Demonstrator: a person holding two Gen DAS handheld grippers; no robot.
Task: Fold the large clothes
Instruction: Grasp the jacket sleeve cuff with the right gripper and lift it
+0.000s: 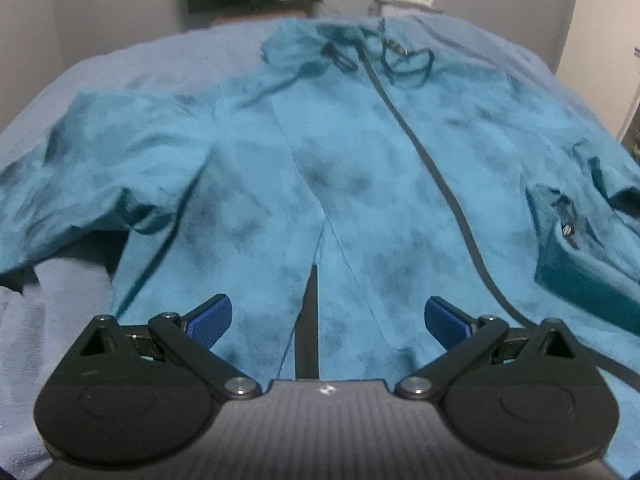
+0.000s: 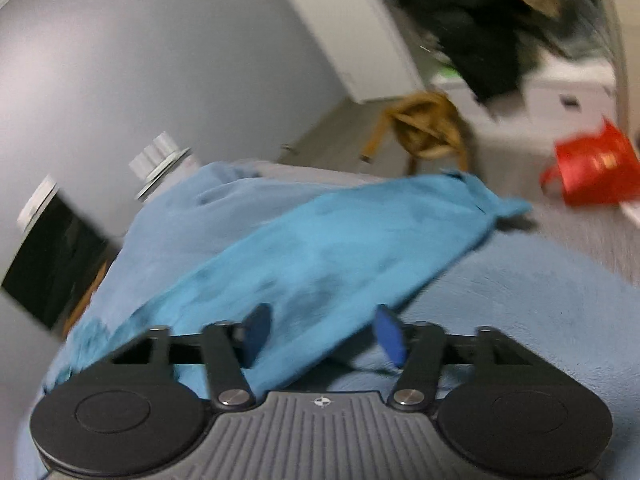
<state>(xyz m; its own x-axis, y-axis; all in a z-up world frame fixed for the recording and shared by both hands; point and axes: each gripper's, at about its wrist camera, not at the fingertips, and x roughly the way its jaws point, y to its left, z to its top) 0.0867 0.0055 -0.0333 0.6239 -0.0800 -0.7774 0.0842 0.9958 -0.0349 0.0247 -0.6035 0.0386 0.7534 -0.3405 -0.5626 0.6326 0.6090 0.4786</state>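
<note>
A large teal mottled zip-up jacket (image 1: 360, 168) lies spread face up on a bed covered with a pale blue blanket (image 1: 132, 64), its dark front zipper (image 1: 432, 160) running from the collar down to the hem. The left gripper (image 1: 328, 314) hovers just above the jacket's hem, its blue-padded fingers (image 1: 210, 316) spread wide apart and holding nothing. A dark drawstring (image 1: 408, 66) curls near the jacket's collar, and a zipped side pocket (image 1: 566, 226) shows to the right of the front zipper. In the right wrist view, which is blurred, one jacket sleeve (image 2: 360, 236) stretches across the blanket away from the camera. The right gripper (image 2: 324, 334) sits over the near end of that sleeve with its fingers (image 2: 390, 336) parted, cloth lying between them; whether they touch it cannot be told. Beyond the sleeve stand a wooden stool (image 2: 424, 128) and a red bag (image 2: 592, 172) on the floor.
</note>
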